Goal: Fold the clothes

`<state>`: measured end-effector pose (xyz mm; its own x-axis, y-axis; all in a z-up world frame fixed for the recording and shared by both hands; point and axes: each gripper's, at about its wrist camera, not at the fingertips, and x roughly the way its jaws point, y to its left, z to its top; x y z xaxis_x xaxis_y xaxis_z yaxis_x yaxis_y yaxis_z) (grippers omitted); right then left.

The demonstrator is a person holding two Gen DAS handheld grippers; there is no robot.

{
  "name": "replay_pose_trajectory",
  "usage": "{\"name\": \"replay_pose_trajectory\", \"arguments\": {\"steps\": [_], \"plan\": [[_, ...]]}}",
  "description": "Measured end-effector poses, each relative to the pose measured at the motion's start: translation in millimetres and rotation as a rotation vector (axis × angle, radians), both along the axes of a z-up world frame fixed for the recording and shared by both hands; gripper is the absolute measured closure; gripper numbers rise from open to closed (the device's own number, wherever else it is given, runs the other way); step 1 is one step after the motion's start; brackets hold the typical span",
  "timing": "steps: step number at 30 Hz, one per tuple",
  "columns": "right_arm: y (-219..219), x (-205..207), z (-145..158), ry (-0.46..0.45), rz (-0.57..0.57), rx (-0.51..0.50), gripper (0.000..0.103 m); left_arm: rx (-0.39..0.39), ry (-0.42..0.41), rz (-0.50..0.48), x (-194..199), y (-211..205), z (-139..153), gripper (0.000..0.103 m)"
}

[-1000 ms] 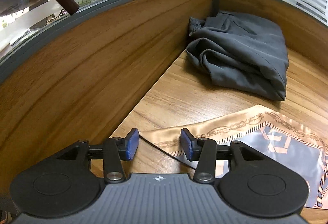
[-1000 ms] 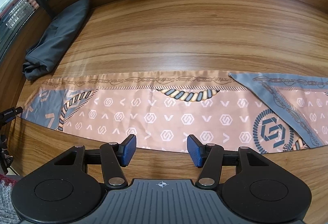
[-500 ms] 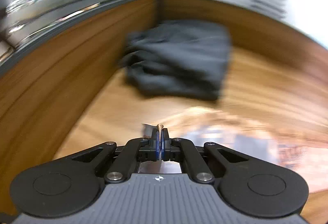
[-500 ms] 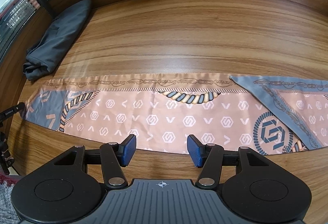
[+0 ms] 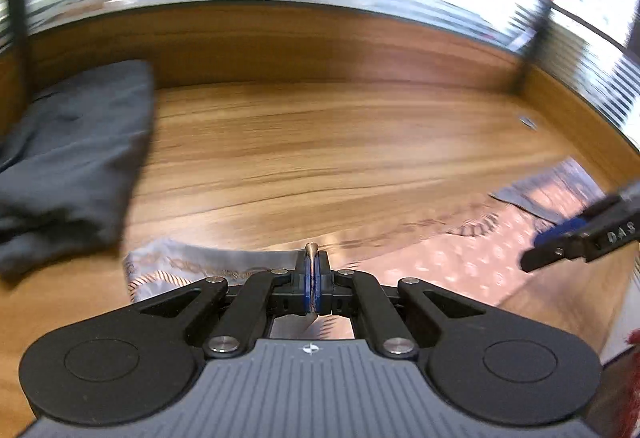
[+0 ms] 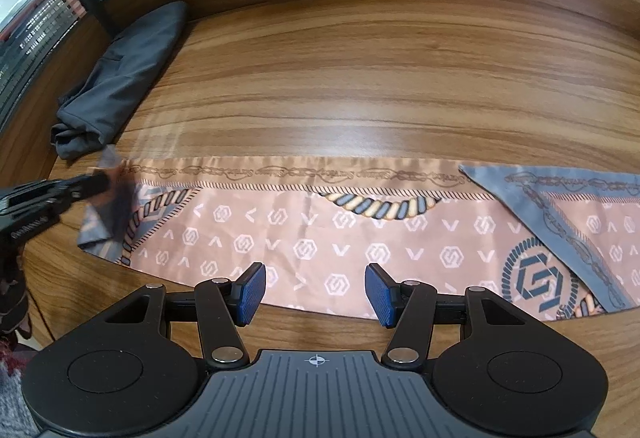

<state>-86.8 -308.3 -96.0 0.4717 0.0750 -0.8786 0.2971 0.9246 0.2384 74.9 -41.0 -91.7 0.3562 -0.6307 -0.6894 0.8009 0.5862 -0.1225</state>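
left tongs [image 5: 312, 280] now clamped on scarf [image 6: 320, 222] corner, lifted

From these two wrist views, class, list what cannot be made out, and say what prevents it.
- Scarf, right end: cut off by the right wrist view's edge.
- Scarf's left corner: blurred in both views, partly behind the left gripper.
- Dark garment: smeared by motion in the left wrist view.
- Right gripper: mostly cut off there.

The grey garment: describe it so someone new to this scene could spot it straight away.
Start at the wooden table and follow it to its far left corner, under the striped glass panels. The grey garment lies bunched there, just beyond the scarf. Unlike the flat, salmon patterned scarf, it is plain dark grey and rumpled.
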Motion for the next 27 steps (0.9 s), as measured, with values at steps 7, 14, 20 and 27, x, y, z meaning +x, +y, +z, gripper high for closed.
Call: {"name": "replay_pose_trajectory", "arguments": {"steps": [7,14,20,27], "plan": [[10,12,5,-0.016,0.033,0.004,0.045,-0.010,0.047,-0.146,-11,-33,-6,0.082],[28,33,3,-0.020,0.106,0.021,0.045,0.008,0.064,-0.112,-10,-10,-8,0.053],[45,55,-13,-0.022,0.164,0.029,0.046,0.068,0.057,0.028,2,38,-5,0.051],[58,80,-31,-0.014,0.213,-0.013,0.065,0.108,0.067,0.158,11,79,-3,0.051]]}}
